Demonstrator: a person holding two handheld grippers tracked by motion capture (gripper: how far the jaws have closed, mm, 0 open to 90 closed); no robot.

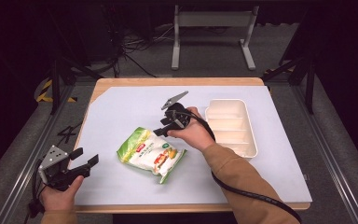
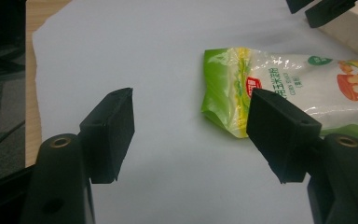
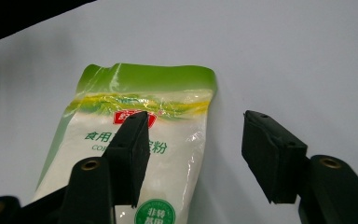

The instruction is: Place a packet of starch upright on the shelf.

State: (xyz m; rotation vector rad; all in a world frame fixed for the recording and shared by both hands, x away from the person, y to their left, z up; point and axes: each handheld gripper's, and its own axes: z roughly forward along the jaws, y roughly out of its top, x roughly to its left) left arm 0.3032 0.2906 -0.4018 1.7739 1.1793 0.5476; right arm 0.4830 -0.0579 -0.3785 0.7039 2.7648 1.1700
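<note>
Table: wood table [image 1: 177, 81] w/ a pale grey sheet [image 1: 121, 107] over most of the top; the wood shows at the far edge and far-left corner.
Bag: green-and-white food bag [image 1: 151, 153] w/ printed label, lying flat on the sheet near the middle, a bit toward the person's side. In the left gripper view the bag [image 2: 289, 91] is ahead and to the right of the jaws. In the right gripper view the bag [image 3: 135, 140] lies under and ahead of the jaws, green sealed end pointing away.
Tray: white plastic tray [image 1: 248, 126] w/ inner dividers, on the right part of the sheet, right of the bag, not touching it.
Left gripper: left gripper [image 1: 85, 157] held by the left hand [image 1: 58, 193] at the near-left corner of the table, well apart from the bag. Jaws stand apart, nothing between them; same in its own view [image 2: 191, 135].
Right gripper: right gripper [image 1: 162, 131] held by the right hand [image 1: 193, 133], just above the far edge of the bag, between bag and tray. Jaws apart [image 3: 193, 156]; one jaw is over the bag's label, the other over bare sheet. Cannot tell if a jaw touches the bag.
Sleeve: tan sleeve [image 1: 242, 182] on the right forearm; black cable [image 1: 247, 191] runs along it.
</note>
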